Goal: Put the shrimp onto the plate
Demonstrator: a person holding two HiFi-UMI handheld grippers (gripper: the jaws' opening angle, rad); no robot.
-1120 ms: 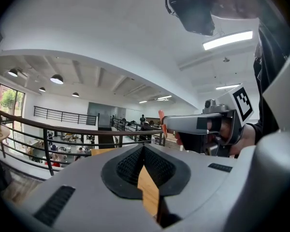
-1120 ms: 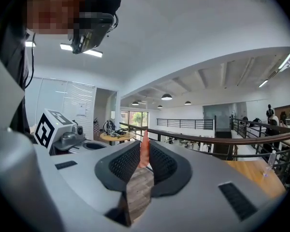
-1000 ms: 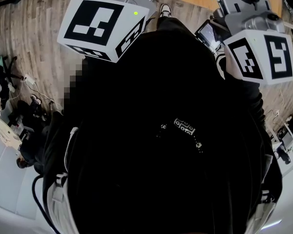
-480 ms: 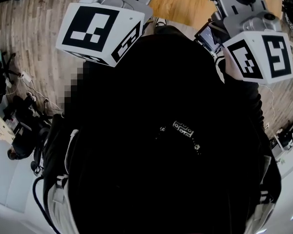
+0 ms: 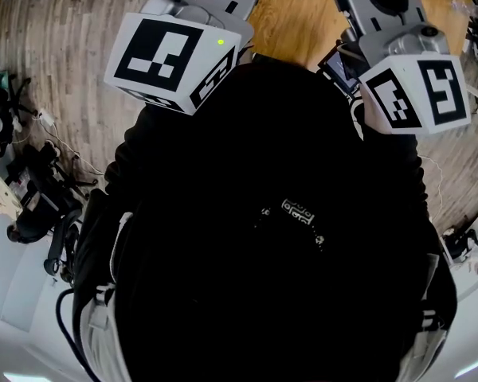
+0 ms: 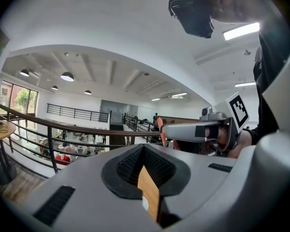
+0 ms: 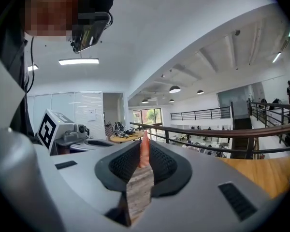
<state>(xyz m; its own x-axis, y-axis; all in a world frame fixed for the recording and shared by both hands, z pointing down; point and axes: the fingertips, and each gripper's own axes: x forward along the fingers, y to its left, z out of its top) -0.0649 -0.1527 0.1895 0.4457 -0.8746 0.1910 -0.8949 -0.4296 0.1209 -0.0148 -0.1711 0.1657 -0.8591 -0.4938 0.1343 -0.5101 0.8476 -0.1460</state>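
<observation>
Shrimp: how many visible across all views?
1. The shrimp is pinched between the jaws of the right gripper, sticking out past their tips. The person blocks most of the head view, so others may be hidden.

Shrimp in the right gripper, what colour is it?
Orange-pink. The shrimp shows best in the right gripper view.

Black top (image 5: 263, 237) with a small white print (image 5: 299, 208), pale grey straps (image 5: 103, 305) at both sides, a thin black cable (image 5: 64, 325); grey left gripper (image 6: 144, 149) and right gripper (image 7: 144, 151) each bear a white cube (image 5: 175, 62) with black markers
</observation>
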